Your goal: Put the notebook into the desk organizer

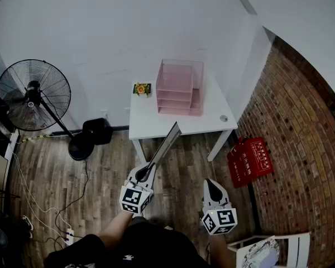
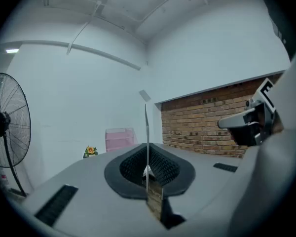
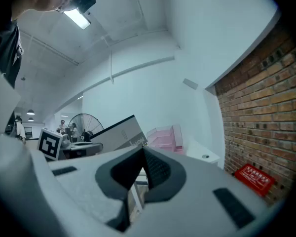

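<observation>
Approach only — the left gripper (image 1: 147, 171) has its fingers clenched on the notebook (image 1: 166, 143), well short of the desk organizer (image 1: 180, 87) at upper centre; the right gripper (image 1: 211, 184) is closed, empty.

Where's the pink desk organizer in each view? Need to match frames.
Head view: desk organizer upper centre, on the white table.
Left gripper view: desk organizer small, left of centre, just left of the notebook edge.
Right gripper view: desk organizer centre, right of the notebook.
Shared landmark: brick wall, right of it everywhere.
</observation>
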Demonstrator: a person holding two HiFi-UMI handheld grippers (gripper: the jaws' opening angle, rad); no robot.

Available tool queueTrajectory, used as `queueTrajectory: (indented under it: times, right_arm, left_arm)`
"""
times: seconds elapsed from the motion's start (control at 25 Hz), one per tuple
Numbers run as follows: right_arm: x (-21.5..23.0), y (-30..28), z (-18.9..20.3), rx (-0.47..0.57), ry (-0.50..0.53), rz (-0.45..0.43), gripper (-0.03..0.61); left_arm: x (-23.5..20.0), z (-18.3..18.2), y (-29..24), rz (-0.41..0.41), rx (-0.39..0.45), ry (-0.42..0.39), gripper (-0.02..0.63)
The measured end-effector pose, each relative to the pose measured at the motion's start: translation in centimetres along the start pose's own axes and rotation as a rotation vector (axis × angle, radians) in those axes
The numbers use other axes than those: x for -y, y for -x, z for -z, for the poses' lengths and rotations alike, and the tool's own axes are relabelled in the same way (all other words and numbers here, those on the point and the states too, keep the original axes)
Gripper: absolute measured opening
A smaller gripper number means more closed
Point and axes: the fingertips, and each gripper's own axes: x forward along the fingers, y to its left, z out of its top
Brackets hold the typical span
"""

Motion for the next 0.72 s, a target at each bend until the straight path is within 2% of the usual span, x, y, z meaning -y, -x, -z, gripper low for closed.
queueTrajectory:
  times: [0.2, 0.4, 0.72]
  right_arm:
    - [-0.4, 0.2, -0.4, 0.014, 0.010, -0.009, 0.002]
    - [-1.0, 0.7, -0.8, 0.042, -0.021, -0.030, 0.002]
    - [-2.0, 1.1, 0.3, 0.012, -0.014, -0.064, 0.002]
  left_arm:
    - [0.4, -0.3, 0.2, 0.002, 0.002, -0.010, 0.009]
    - [0.4, -0.7, 1.0, -0.007, 0.003, -0.018, 0.011]
    - [0.1, -0.6, 2.1, 0.003, -0.006, 0.009, 0.009]
